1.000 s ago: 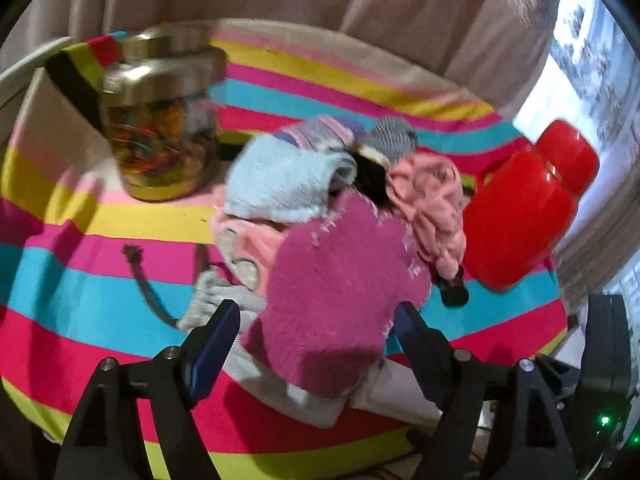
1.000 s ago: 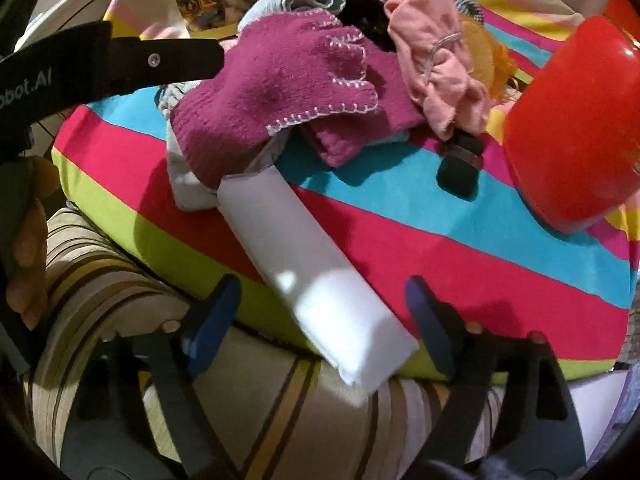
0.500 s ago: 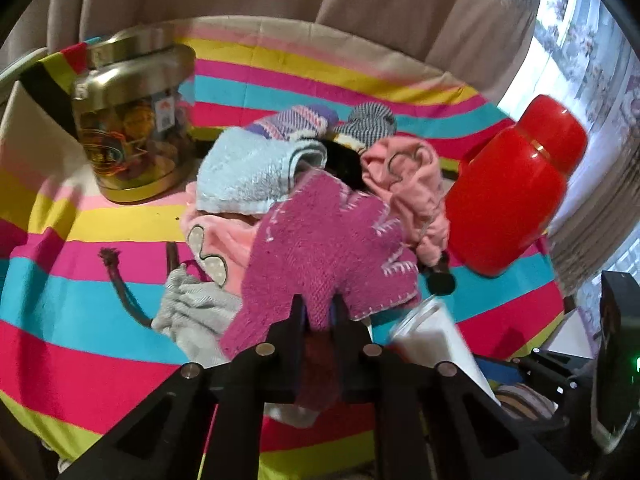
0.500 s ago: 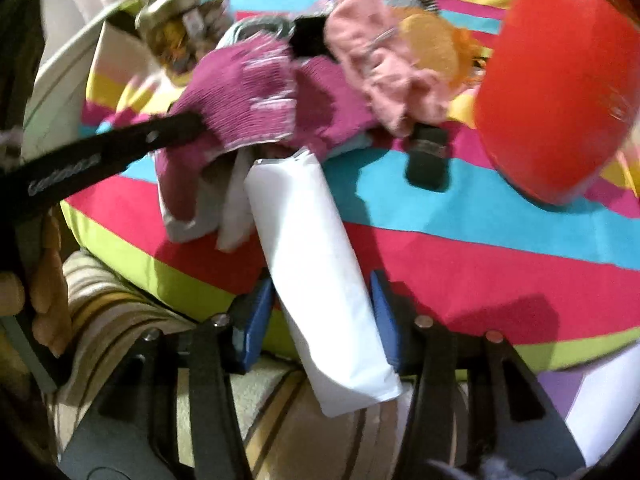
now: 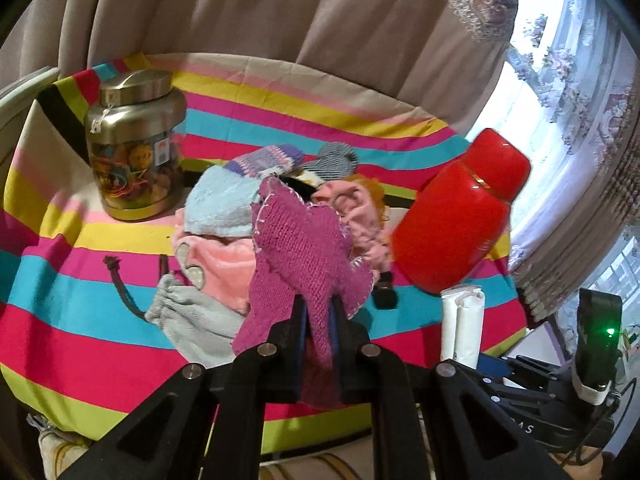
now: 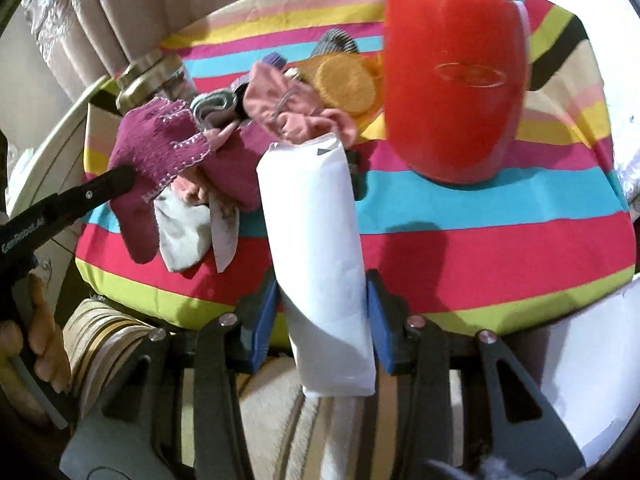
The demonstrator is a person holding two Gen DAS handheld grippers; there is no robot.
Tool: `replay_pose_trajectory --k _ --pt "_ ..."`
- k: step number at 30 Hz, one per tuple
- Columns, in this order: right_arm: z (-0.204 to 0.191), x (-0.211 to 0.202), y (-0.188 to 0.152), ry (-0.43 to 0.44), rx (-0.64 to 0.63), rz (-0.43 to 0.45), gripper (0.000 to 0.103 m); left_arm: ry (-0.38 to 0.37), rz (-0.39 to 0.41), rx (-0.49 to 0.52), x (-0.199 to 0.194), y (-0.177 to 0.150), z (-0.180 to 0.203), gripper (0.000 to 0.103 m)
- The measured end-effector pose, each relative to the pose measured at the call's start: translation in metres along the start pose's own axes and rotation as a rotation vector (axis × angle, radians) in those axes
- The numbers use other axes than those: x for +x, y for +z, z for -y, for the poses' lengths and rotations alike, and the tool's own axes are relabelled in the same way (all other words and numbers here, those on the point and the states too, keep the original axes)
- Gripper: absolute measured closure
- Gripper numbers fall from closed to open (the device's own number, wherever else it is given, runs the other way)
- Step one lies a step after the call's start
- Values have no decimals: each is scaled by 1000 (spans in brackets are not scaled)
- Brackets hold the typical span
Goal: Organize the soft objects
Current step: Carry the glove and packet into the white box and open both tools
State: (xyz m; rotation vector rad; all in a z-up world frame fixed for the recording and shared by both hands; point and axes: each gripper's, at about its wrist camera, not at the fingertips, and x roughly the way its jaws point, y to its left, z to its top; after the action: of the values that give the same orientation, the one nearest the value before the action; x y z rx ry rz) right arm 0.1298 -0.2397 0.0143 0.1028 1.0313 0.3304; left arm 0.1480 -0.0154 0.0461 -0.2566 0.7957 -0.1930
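On the striped cloth [image 5: 120, 332] covering the round table, my left gripper [image 5: 318, 320] is clenched on the cuff of the magenta knit glove [image 5: 308, 256], its fingers standing up above the heap of soft things: a pale blue fluffy sock [image 5: 220, 204], a pink plush piece [image 5: 224, 264] and a grey drawstring pouch [image 5: 192, 320]. My right gripper [image 6: 320, 312] has just been closing and now grasps the white tissue pack [image 6: 316, 232] between its blue pads, the pack pointing up toward the red jar [image 6: 456, 80]. In the right wrist view, white lettering on my left gripper's black arm reads roughly "GenRobot.AI", partly cut off; a hand [image 6: 36, 344] wraps its handle at the left edge. The gold-lidded jar [image 5: 136, 152] carries colourful labels too small to read; the oval gold emblem on the red jar is illegible. Both grippers tilt downward over the table's near edge.
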Motion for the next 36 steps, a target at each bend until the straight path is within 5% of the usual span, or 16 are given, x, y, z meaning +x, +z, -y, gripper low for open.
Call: replay_pose_trajectory --k 17,29,36 --pt "70 -64 -20 3 166 103 58 -149 -21 98 -11 -15 101 92" --pt "144 -141 -63 -350 237 183 58 -375 -176 209 7 -55 214 92" --pt "173 -173 -79 -471 275 221 58 -445 -251 283 13 -82 271 91"
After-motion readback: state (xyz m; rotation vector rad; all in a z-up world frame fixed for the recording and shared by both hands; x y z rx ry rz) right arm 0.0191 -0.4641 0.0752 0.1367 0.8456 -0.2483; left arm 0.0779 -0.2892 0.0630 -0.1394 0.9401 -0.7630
